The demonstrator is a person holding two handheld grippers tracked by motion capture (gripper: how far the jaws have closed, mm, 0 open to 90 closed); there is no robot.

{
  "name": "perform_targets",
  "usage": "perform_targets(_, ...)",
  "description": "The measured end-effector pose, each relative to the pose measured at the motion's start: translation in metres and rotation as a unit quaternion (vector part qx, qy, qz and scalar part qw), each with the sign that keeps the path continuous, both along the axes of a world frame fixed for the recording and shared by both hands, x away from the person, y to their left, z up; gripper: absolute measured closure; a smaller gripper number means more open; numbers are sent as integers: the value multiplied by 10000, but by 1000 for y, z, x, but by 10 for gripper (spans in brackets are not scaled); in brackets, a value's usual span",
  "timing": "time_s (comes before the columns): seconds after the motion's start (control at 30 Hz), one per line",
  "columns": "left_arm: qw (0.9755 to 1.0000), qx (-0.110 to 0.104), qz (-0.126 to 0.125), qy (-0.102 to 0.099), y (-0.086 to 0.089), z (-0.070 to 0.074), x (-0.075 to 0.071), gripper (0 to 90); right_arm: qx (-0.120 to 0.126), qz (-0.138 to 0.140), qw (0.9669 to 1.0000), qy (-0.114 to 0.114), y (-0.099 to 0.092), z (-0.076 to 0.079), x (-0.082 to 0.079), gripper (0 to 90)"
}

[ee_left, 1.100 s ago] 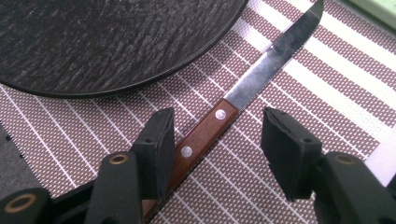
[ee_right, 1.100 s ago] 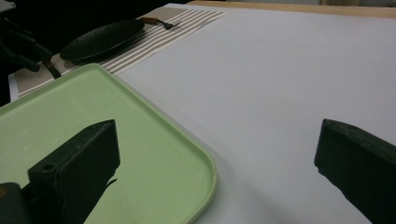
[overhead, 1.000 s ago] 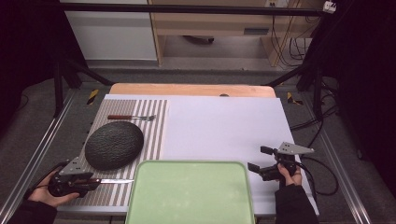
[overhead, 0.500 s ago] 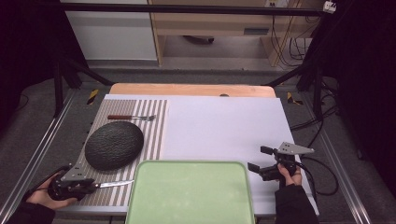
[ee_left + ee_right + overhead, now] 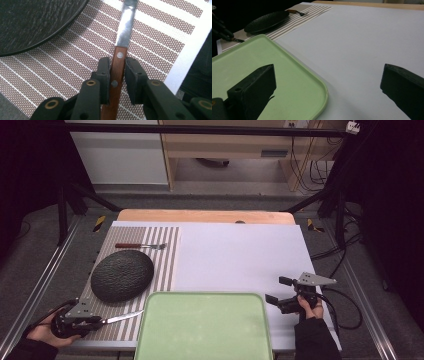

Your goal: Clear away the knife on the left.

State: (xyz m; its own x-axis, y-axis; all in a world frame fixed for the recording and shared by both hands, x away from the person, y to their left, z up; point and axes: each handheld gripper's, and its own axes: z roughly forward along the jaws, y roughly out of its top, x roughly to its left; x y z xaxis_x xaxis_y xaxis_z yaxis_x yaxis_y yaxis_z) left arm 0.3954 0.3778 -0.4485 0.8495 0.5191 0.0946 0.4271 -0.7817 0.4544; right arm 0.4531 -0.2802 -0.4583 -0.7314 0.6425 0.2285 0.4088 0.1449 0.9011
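A person's left gripper (image 5: 117, 75) closes on the wooden handle of a table knife (image 5: 120, 62) that lies on the striped placemat (image 5: 75, 75) at the near left of the table, the blade pointing toward the green tray (image 5: 205, 330). The jaws have just been closing with the handle between them; in the left gripper view the left pad looks to be against the wood while a narrow gap remains at the right pad, so the pinch does not yet appear complete. The dark round plate (image 5: 122, 276) sits just beyond the knife on the same mat, and a fork (image 5: 142, 246) lies at the mat's far end. The right gripper (image 5: 282, 292) rests at the tray's right corner on the white table cover (image 5: 240, 255), its jaws spread wide and holding nothing. To do this step well, the squeeze should likely finish squarely across the handle's flat sides, near the rivets, so the knife does not twist or slip when raised. A level lift, with the blade kept away from the plate's rim and the tray's raised edge, would seem the safest way to carry it.
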Motion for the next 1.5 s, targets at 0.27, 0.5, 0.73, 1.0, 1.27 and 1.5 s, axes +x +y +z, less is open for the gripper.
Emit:
perform_targets(0.27, 9999, 91, 57, 48, -10, 1, 0, 764, 11, -1, 10000, 10, 0, 0, 0, 4)
perform_targets(0.5, 9990, -94, 379, 210, -10, -1, 4, 737, 4, 0, 10000, 2, 0, 0, 0, 5)
perform_targets(0.73, 9984, -21, 494, 291, -13, -1, 6, 745, 5, -1, 10000, 6, 0, 0, 0, 4)
perform_targets(1.0, 9985, -82, 409, 341, -11, 0, 6, 767, 17, -9, 10000, 18, -1, 0, 0, 5)
perform_targets(1.27, 9980, -224, 513, 295, -8, 2, 5, 769, 15, -6, 10000, 13, -1, 0, 0, 4)
perform_targets(1.5, 9977, -397, 479, 259, -6, 5, 1, 769, 22, -8, 10000, 14, -1, 0, 0, 5)
